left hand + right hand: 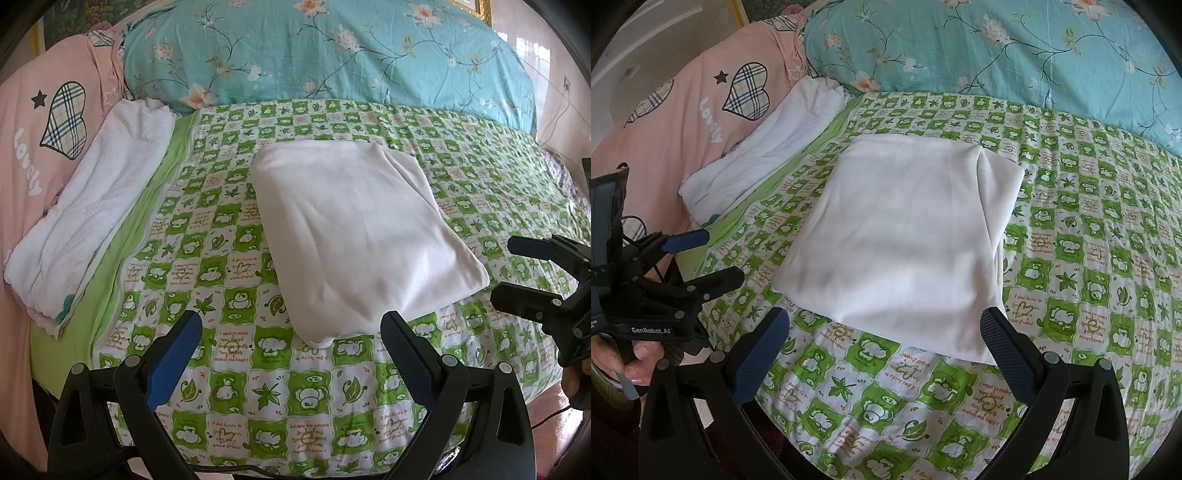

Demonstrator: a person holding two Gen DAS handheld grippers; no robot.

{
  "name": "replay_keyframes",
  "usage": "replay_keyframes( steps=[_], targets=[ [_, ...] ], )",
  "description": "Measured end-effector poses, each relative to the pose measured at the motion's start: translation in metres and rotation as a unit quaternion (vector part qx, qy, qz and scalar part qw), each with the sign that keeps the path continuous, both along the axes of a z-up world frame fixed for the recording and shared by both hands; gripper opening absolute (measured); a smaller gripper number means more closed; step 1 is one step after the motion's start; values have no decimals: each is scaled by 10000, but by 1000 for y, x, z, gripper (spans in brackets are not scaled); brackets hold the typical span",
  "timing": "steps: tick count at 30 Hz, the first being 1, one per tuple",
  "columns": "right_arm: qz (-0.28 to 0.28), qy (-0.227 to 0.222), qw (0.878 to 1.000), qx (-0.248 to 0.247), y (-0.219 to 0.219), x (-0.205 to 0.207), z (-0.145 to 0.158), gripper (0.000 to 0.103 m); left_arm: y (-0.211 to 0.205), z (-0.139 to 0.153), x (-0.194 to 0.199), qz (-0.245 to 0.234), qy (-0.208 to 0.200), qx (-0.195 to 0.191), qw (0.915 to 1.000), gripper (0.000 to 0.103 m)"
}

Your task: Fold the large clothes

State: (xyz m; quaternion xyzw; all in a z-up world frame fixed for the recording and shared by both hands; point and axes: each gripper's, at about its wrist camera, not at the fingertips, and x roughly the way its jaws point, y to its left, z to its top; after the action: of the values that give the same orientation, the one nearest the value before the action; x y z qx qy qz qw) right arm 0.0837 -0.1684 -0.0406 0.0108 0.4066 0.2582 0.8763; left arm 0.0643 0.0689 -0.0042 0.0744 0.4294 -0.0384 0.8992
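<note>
A white garment point(362, 232) point(905, 236) lies folded into a flat rectangle on the green-checked bedsheet point(258, 391) point(1108, 258). My left gripper point(291, 326) stands open with nothing between its fingers, just short of the garment's near corner. In the right wrist view the left gripper point(722, 254) sits off the garment's left side, held by a hand point(635, 362). My right gripper point(885, 319) is open and empty too, its fingers flanking the garment's near edge without gripping it. In the left wrist view the right gripper point(504, 269) hangs beside the garment's right corner.
A folded white towel point(92, 206) point(768, 147) lies along the sheet's left border. Left of it is pink bedding with plaid hearts point(37, 129) point(683, 122). A teal floral pillow point(332, 55) point(1015, 55) bounds the far side. The bed's near edge is right below the grippers.
</note>
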Motion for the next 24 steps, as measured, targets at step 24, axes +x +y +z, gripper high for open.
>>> replay_keyframes(
  steps=[24],
  targets=[
    [43, -4, 10000, -4, 2, 7, 0, 103, 0, 0, 2, 4, 8, -11, 10000, 98]
  ],
)
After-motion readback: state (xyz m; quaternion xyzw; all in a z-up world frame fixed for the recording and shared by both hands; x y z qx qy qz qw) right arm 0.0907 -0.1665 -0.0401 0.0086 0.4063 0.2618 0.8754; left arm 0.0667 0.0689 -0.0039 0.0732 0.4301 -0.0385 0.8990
